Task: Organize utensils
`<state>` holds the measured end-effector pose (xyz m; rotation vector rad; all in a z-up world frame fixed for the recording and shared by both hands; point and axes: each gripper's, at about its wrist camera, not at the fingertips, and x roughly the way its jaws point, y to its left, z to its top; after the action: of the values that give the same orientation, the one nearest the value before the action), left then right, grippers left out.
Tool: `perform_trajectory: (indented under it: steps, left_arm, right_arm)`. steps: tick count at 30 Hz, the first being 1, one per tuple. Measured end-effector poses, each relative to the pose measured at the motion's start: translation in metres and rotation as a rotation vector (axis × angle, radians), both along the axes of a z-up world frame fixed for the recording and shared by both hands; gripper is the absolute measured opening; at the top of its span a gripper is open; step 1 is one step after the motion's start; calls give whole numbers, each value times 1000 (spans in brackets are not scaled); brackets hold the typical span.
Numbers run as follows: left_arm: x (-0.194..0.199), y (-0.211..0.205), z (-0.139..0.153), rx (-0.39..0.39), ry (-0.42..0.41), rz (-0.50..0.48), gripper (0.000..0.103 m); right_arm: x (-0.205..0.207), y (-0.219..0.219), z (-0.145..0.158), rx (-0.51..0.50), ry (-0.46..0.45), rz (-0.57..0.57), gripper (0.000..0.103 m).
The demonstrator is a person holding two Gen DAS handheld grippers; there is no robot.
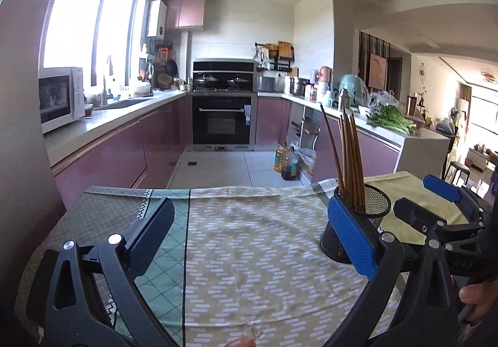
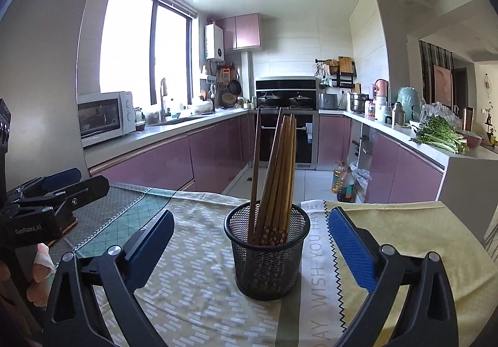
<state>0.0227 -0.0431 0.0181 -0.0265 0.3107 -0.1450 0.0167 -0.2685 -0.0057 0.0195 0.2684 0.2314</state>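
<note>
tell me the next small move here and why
Probably draw both grippers back from the table. The chopsticks already stand together in the mesh holder, the left gripper and right gripper are both wide open with nothing held, and no loose utensil shows on the tablecloth.

Your left gripper has its fingers spread wide, nothing between them, pointing slightly down. Your right gripper is likewise wide apart, pads pressing on nothing. In the left view, your right gripper shows at 3 o'clock, a hand beneath.
</note>
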Motion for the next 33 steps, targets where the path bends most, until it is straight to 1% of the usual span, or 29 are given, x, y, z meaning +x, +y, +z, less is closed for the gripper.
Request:
perform_trajectory:
  steps: [5,9,15,28,33]
  left_arm:
    - [-15,1,4,15,-50,34,97]
    - [-23,1,6,14,-68,47,97]
    - [-33,5,6,7,-89,67,97]
    - [-41,6,6,27,-119,95,97]
    - [-43,6,5,31,-125,96,97]
  right_arm:
    - [-8,6,1,-6,-22,-5,96]
    - [-13,6,1,5,-30,-10,96]
    - [-17,6,1,19,-37,-18,96]
    - [-24,11,5,13,-66,-19,96]
    - [-23,11,6,12,-62,-19,96]
